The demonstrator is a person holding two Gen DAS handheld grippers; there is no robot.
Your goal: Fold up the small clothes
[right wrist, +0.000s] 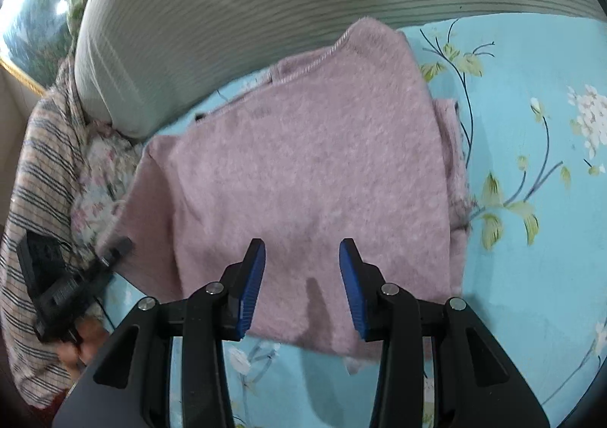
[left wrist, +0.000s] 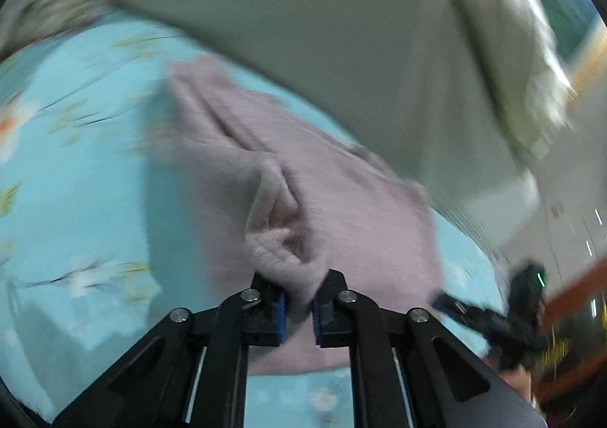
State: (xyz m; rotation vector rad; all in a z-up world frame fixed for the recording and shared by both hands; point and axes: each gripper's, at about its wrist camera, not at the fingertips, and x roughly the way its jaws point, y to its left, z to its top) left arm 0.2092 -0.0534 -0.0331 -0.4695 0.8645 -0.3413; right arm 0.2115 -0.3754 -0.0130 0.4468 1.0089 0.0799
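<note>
My left gripper (left wrist: 298, 304) is matte black plastic: angular linkage arms pinned by round silver screws, and ribbed blue pads lining the inner faces of the jaws. My right gripper (right wrist: 302, 251) is built alike, its blue pads long and finely grooved. A grey housing shows behind each set of arms.

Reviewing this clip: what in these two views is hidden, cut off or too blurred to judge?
- Left wrist view: motion blur smears the pink sweater and floral sheet; fold edges unreadable.
- Left wrist view: fabric bunched in the left gripper hides which part is pinched.
- Right wrist view: the right gripper covers the sweater's near hem.
</note>
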